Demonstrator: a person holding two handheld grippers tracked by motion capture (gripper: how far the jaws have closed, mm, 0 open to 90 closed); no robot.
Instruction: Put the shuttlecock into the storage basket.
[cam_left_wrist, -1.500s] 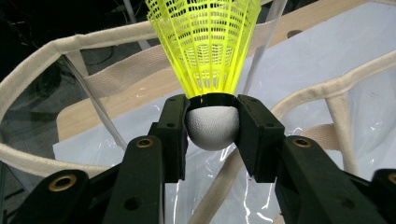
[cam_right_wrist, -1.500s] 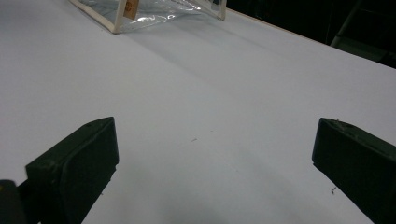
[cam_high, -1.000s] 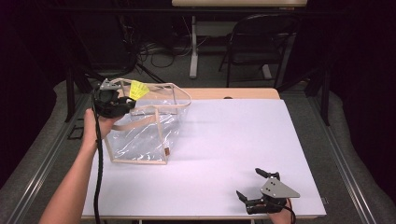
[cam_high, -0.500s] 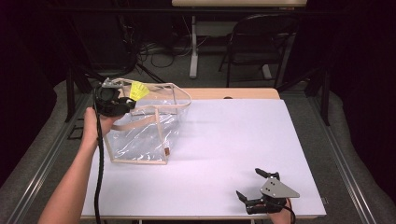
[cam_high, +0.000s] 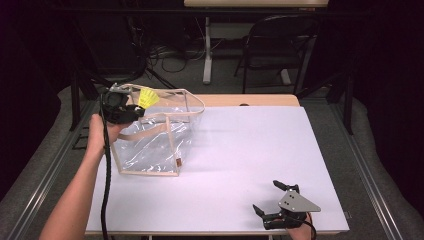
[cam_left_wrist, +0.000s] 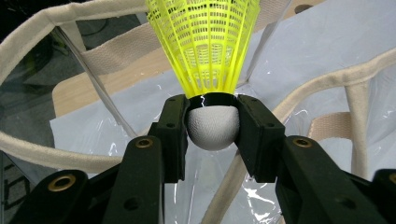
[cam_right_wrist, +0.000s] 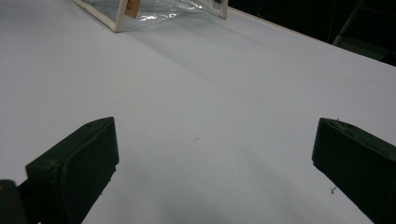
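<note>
Clamping a yellow shuttlecock (cam_left_wrist: 205, 60) by its white cork, the left gripper (cam_left_wrist: 212, 126) hovers over the clear bag's (cam_high: 150, 150) open top. The right gripper (cam_high: 276, 200) rests wide open, empty, near the table's (cam_high: 240, 150) front edge.

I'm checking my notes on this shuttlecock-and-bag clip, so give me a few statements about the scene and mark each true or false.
1. The left gripper is shut on the yellow shuttlecock, pressing its white cork head from both sides. True.
2. The shuttlecock already lies on the bottom of the clear bag. False: it is held above the bag's open top.
3. The right gripper holds the bag's strap. False: its jaws stand wide apart with nothing between them, above the white table.
4. The bag has cream fabric edging and handles. True.
5. The right gripper is near the table's front edge, away from the bag. True.
</note>
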